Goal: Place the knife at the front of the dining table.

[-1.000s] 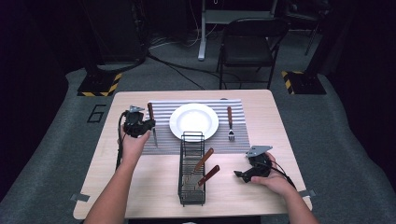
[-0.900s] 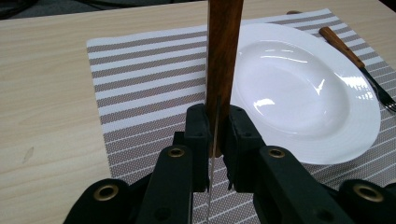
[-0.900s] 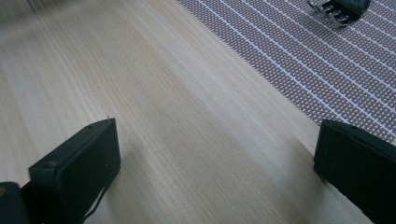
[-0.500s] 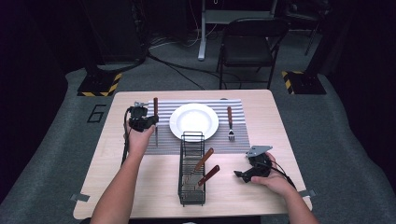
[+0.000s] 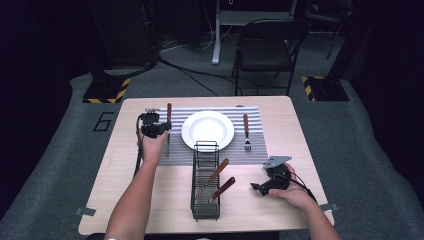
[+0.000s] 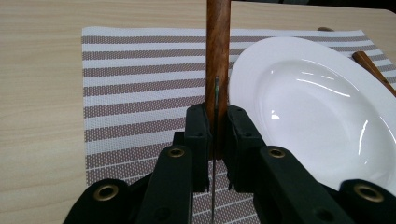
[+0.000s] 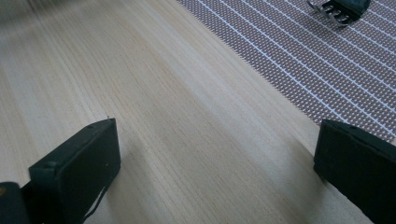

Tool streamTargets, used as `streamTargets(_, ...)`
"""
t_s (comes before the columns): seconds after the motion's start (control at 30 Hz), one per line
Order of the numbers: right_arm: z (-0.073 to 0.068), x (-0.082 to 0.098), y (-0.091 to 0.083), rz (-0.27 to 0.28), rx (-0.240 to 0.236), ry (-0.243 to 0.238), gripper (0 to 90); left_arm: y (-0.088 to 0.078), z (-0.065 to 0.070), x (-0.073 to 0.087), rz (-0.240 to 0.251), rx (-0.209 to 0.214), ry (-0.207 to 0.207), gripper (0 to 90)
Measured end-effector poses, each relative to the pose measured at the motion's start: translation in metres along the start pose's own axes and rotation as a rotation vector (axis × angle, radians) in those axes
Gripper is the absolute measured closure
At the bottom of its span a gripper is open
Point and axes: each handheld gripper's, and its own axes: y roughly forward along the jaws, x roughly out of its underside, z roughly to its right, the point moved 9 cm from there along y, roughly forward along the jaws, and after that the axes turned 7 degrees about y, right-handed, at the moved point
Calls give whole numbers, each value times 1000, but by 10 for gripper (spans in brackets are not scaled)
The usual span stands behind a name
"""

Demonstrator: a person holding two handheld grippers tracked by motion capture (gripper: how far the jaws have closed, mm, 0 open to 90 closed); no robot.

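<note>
My left gripper (image 5: 159,129) is shut on a wooden-handled knife (image 5: 169,112), held over the striped placemat (image 5: 235,157) just left of the white plate (image 5: 207,131). In the left gripper view the jaws clamp the knife (image 6: 218,46) where blade meets handle; the handle points away, beside the plate (image 6: 317,112). My left gripper (image 6: 216,116) hovers over the placemat (image 6: 140,84). A fork (image 5: 246,131) lies right of the plate. My right gripper (image 5: 256,187) rests open on the bare table at the front right, nothing between its jaws (image 7: 215,154); the fork's tines (image 7: 338,10) lie far ahead.
A black wire rack (image 5: 206,205) stands at the table's front middle, holding two wooden-handled utensils (image 5: 218,172). A folding chair (image 5: 265,50) stands behind the table. Bare wood lies left of the placemat and around the right gripper.
My left gripper has carried the knife a little farther away and to the right, closer to the plate's left side. The right gripper has stayed put.
</note>
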Motion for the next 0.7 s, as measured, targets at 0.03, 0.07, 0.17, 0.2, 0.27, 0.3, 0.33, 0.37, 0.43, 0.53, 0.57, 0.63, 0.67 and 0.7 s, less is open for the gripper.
streamTargets(0.03,0,0,0,-1,0,0,0,1,0,0,1,-3,2,806)
streamTargets(0.07,0,0,0,0,0,0,0,2,0,0,4,-2,0,806)
streamTargets(0.17,0,0,0,0,0,0,0,7,-2,1,6,-3,-16,806)
streamTargets(0.2,0,0,0,-2,-1,-1,0,8,-2,1,5,-1,-24,806)
streamTargets(0.27,0,0,0,0,0,1,0,12,-4,2,8,0,-38,806)
streamTargets(0.3,0,0,0,-1,0,0,0,14,-5,3,6,1,-46,805)
streamTargets(0.33,0,0,0,-1,-1,0,0,16,-6,3,6,0,-60,806)
streamTargets(0.37,0,0,0,0,0,0,0,17,-7,3,4,0,-66,805)
streamTargets(0.43,0,0,0,0,-1,0,0,20,-8,4,4,-4,-81,805)
streamTargets(0.53,0,0,0,0,-1,-1,0,23,-10,5,7,-5,-97,805)
streamTargets(0.57,0,0,0,0,-1,-1,0,23,-10,6,5,-3,-98,805)
streamTargets(0.63,0,0,0,0,-1,-1,0,25,-12,7,1,-7,-108,805)
streamTargets(0.67,0,0,0,0,0,0,0,27,-12,7,8,-4,-110,805)
streamTargets(0.7,0,0,0,0,0,-1,0,28,-13,7,5,-4,-103,805)
